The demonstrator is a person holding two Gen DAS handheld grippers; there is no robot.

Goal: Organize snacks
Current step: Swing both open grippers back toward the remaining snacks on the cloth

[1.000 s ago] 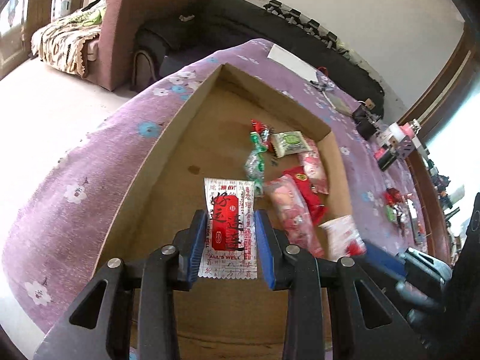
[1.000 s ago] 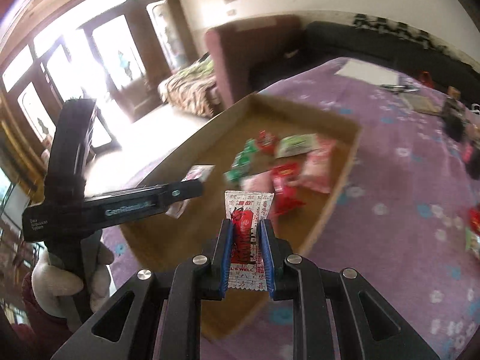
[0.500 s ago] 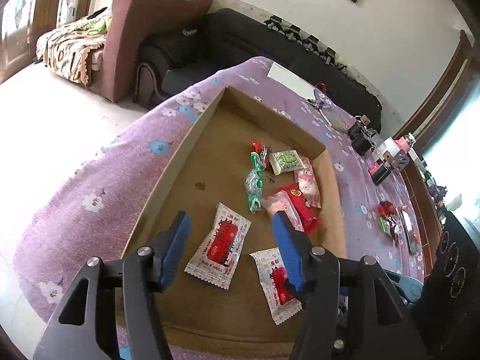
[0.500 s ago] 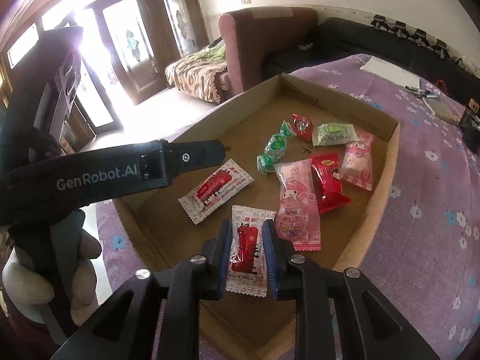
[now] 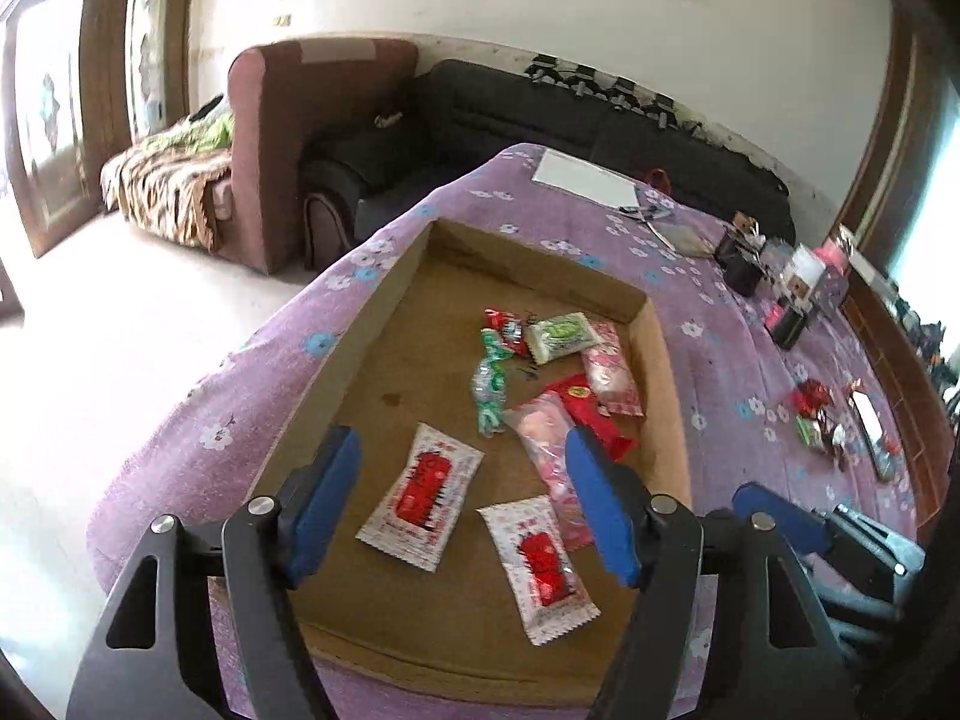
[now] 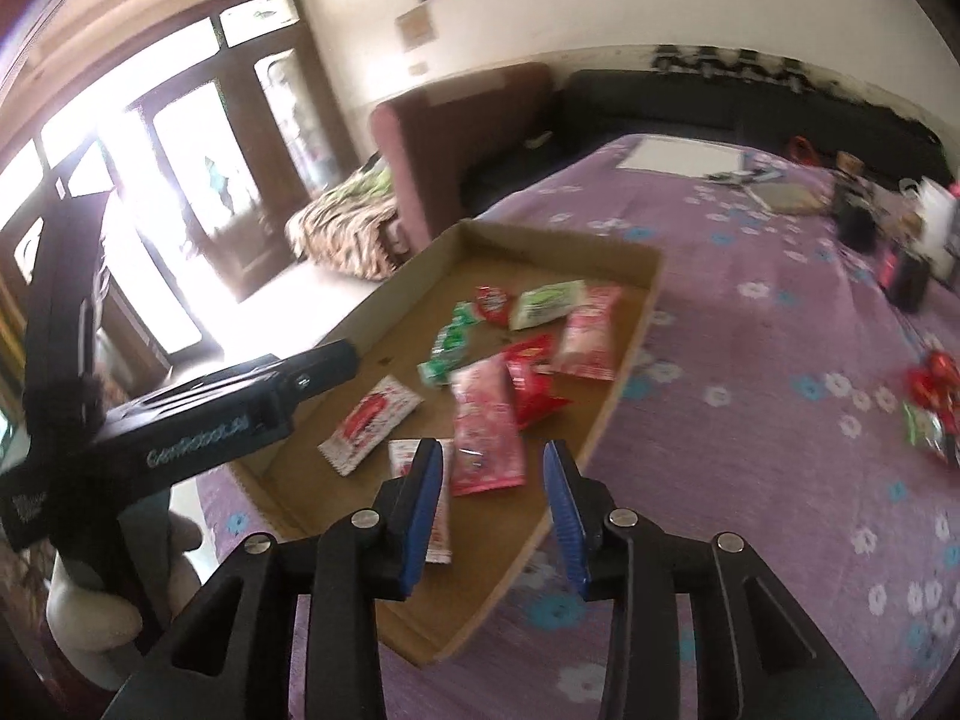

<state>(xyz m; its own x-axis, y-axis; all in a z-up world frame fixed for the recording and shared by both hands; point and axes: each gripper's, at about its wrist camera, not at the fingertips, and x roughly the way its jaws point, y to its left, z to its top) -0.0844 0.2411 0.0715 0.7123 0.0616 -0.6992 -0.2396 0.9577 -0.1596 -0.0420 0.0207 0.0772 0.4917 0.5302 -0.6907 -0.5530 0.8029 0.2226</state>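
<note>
A shallow cardboard tray (image 5: 540, 261) sits on a purple flowered tablecloth (image 5: 720, 360). Two white sachets with red print lie flat at its near end: one (image 5: 423, 498) on the left, the other (image 5: 540, 558) beside it. My left gripper (image 5: 459, 450) hovers above them, its jaws opening with nothing pressed between the pads. My right gripper (image 6: 492, 450) hangs over the tray's near right rim (image 6: 624, 372), jaws also opening and holding nothing. Its left finger hides part of the second sachet (image 6: 408, 462). Further in lie a green twisted candy (image 5: 489, 384), a green-white packet (image 5: 561, 336) and pink and red packets (image 5: 591, 414).
More loose snacks (image 6: 930, 396) lie on the cloth to the right of the tray. Dark small items (image 5: 744, 264) and a white sheet (image 5: 582, 180) sit at the table's far side. A gloved hand (image 6: 90, 600) holds the left gripper's handle. Sofas stand beyond the table.
Both grippers have let go of their sachets, which now lie in the tray. Both sets of jaws have widened, and the left gripper has risen and drawn back.
</note>
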